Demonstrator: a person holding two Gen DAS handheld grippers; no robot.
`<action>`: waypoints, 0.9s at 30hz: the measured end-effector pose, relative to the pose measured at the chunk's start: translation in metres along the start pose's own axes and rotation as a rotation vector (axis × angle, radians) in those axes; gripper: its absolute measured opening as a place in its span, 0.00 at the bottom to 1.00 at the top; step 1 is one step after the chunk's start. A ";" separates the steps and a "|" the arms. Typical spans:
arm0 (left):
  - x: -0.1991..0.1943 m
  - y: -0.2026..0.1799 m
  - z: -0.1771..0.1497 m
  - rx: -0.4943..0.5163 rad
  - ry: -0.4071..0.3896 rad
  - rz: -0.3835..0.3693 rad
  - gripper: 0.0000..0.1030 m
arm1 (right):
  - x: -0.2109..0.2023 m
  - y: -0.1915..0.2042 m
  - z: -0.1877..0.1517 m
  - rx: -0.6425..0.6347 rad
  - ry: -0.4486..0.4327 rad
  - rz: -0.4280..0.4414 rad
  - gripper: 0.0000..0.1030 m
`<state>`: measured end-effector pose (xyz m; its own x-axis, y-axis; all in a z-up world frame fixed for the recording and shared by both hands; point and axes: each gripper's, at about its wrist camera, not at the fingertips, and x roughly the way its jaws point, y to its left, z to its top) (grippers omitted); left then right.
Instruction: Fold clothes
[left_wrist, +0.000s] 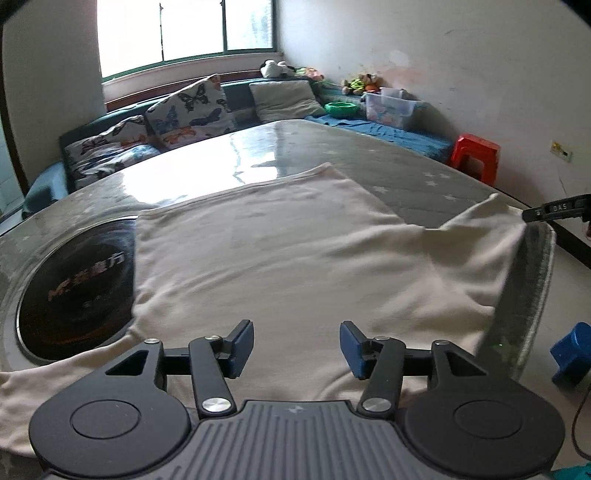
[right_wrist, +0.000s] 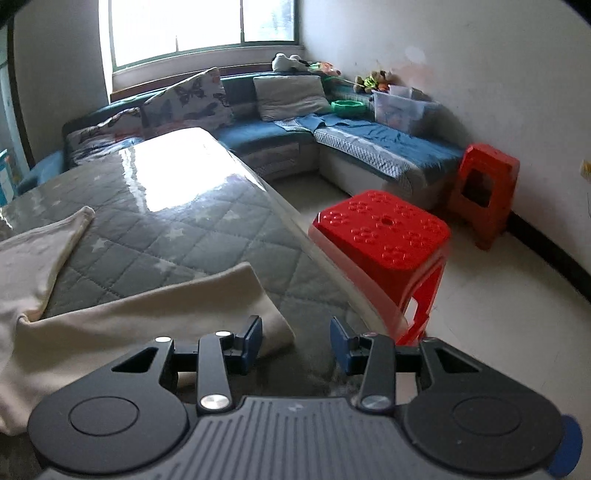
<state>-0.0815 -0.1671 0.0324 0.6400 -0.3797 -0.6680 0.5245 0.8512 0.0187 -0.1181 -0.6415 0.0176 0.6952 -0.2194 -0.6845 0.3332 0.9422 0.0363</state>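
One cream shirt (left_wrist: 280, 251) lay on the quilted table (right_wrist: 207, 229). Both grippers, left gripper (left_wrist: 297, 345) and right gripper (right_wrist: 295, 341), gaped wide, empty. Two red stools (right_wrist: 384, 229) stood beside the table.

A: Shirt (left_wrist: 266, 251): cream, plain. Table (right_wrist: 207, 229) cover: grey quilted diamonds, white stars.
B: Stool (right_wrist: 384, 229): red, dotted top. Cushion (left_wrist: 192, 110): white, butterfly print in black and orange.
A: Sofa (right_wrist: 266, 136): teal-blue. Bowl (left_wrist: 340, 108): green.
B: Left gripper (left_wrist: 297, 347) and right gripper (right_wrist: 295, 343): black, blue pads.
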 end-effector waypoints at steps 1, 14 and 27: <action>0.000 -0.003 0.000 0.003 0.000 -0.005 0.57 | 0.000 -0.002 -0.002 0.011 0.002 0.010 0.40; 0.001 -0.030 0.005 0.025 -0.005 -0.031 0.74 | -0.002 0.000 -0.001 0.046 -0.052 0.057 0.05; 0.022 -0.066 0.010 0.081 0.003 -0.087 0.74 | -0.006 -0.001 0.003 0.066 -0.083 0.075 0.04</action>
<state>-0.0967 -0.2351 0.0242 0.5888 -0.4496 -0.6717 0.6215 0.7832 0.0205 -0.1206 -0.6421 0.0237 0.7691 -0.1723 -0.6154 0.3177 0.9386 0.1343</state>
